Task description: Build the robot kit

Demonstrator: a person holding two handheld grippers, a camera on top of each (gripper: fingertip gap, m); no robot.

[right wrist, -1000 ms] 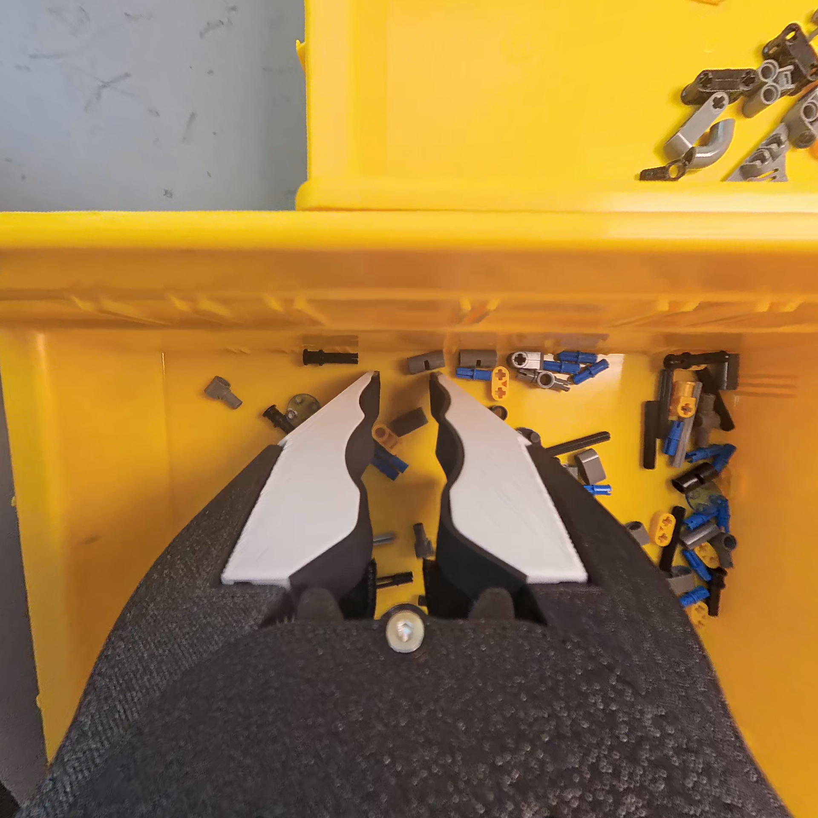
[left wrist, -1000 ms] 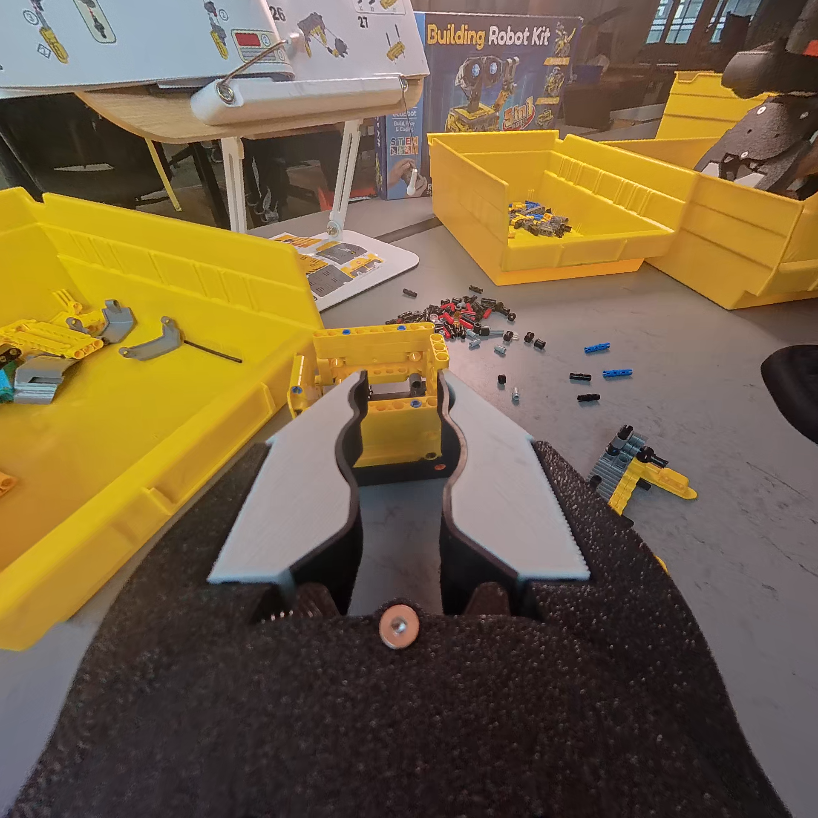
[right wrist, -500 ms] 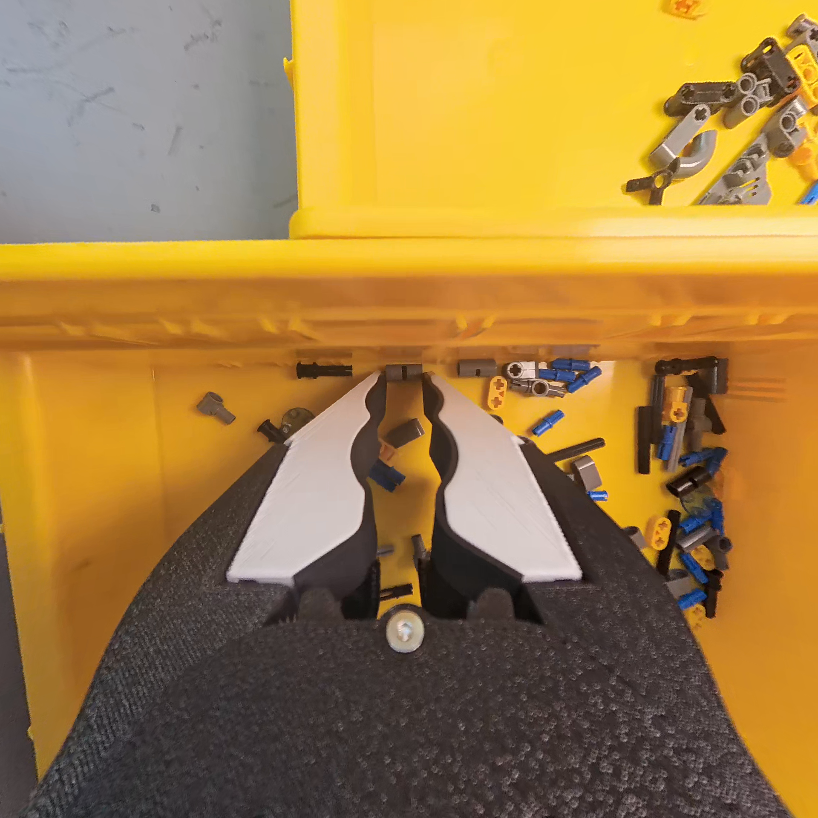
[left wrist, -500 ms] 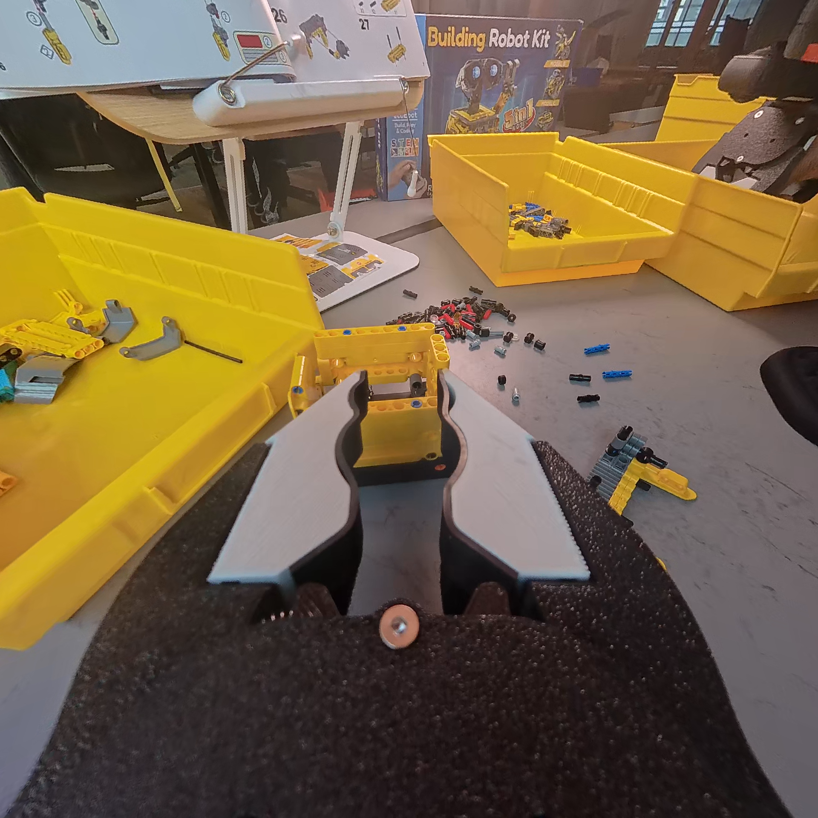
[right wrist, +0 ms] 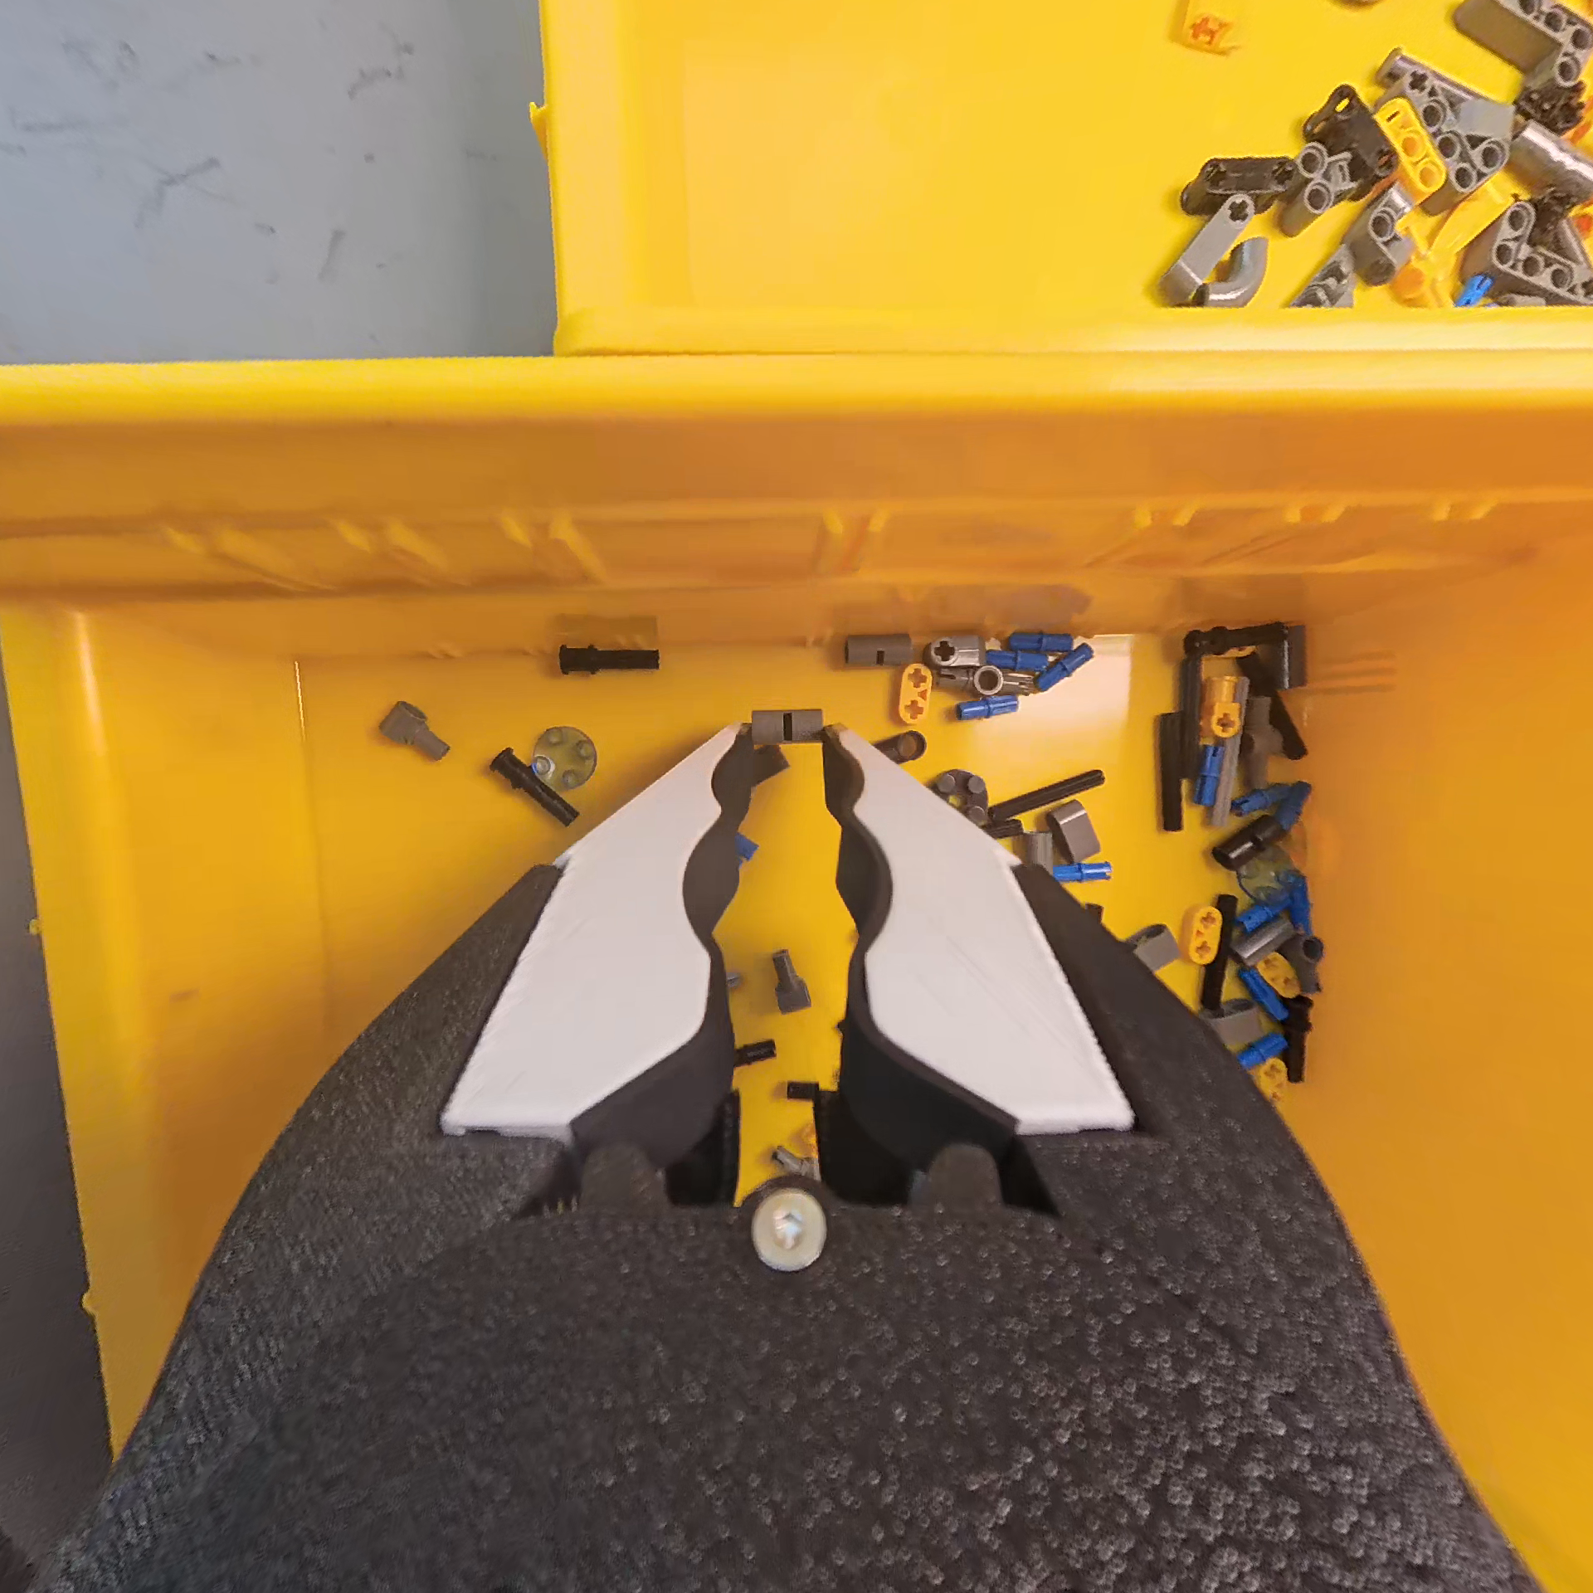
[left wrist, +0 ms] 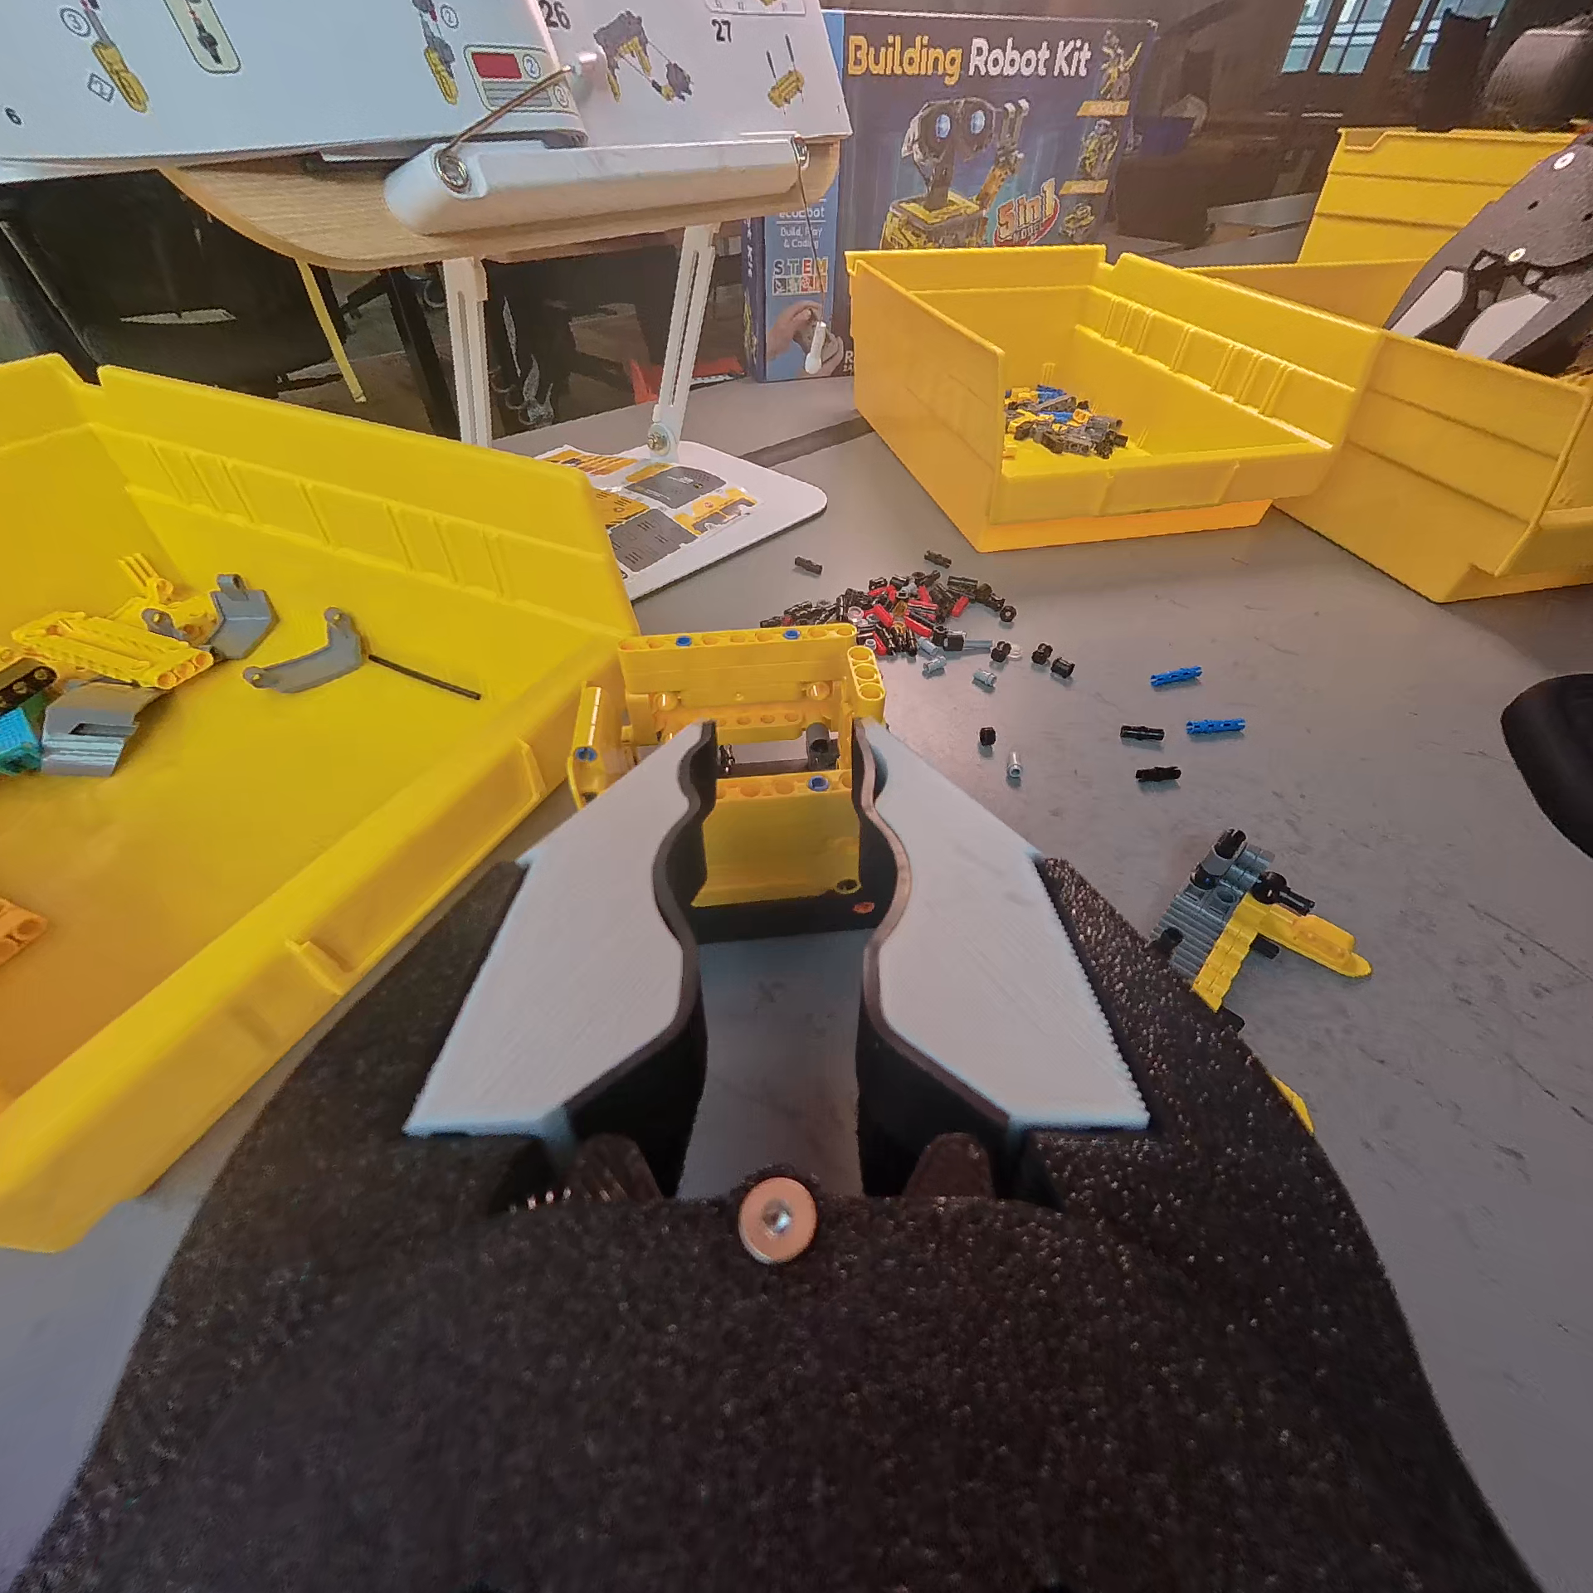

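Two grippers are at work, each in one of your hands. Your left gripper (left wrist: 780, 750) has its jaws pinching a yellow brick assembly (left wrist: 759, 776) that sits on the grey desk (left wrist: 1293, 1121), just beside the right wall of a big yellow bin (left wrist: 259, 862). The fingers cover the assembly's sides, so you cannot see how far back the grip reaches. Right of the assembly lie a scatter of small pins (left wrist: 914, 603) and a small grey and yellow piece (left wrist: 1241, 922). Beyond the pins stands another yellow bin (left wrist: 1077, 448) with mixed parts, and behind that bin a dark blue box (left wrist: 974, 155). A white stand with instruction sheets (left wrist: 603, 86) rises left of the box, its top cut off.

Your right gripper (right wrist: 786, 731) reaches down into a yellow bin (right wrist: 172, 862), its jaws nearly closed, nipping a small grey connector (right wrist: 786, 726) by its ends at the very tips. Loose blue, black and grey parts (right wrist: 1250, 862) crowd right of the connector; some lie hidden under the fingers. A neighbouring bin (right wrist: 862, 172) beyond holds larger parts, cut off at the frame edge.
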